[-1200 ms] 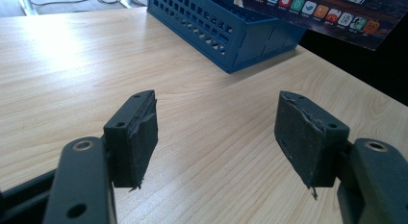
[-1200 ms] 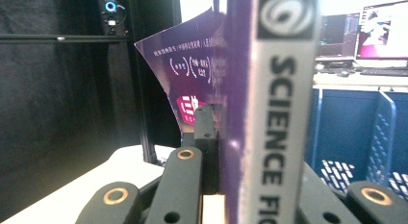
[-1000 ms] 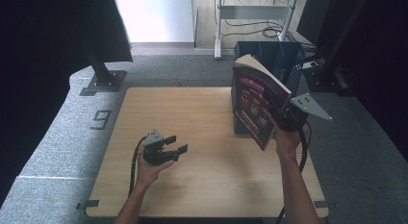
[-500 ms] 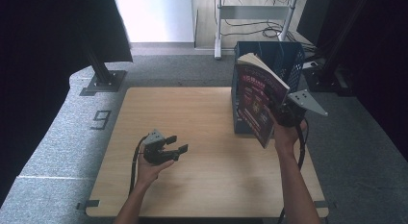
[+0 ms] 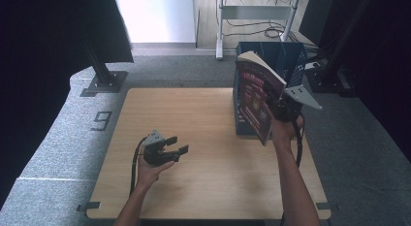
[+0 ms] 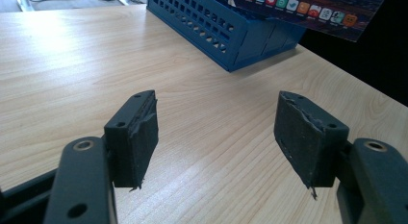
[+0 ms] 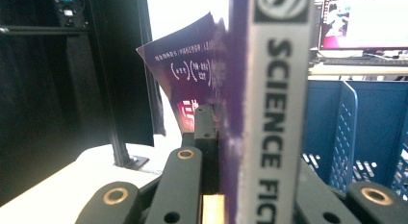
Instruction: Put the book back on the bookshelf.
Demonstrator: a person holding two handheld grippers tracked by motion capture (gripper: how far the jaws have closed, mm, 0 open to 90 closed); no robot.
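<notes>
The wooden table (image 5: 208,187) took up most of the shot, with the blue crate (image 5: 271,58) parked at its far right edge. The book (image 5: 257,97) was held up in the air right in front of that crate, tilted, with the right gripper (image 5: 281,109) clamped tight on it. Well off from the crate, the left gripper (image 5: 167,151) sat low over the table with its jaws spread wide, holding nothing.

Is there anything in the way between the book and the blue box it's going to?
Nothing visible is. The right gripper holds the book upright in the air, right beside the blue crate. The crate's top looks open, though its inside is hidden. The left gripper rests far off.
</notes>
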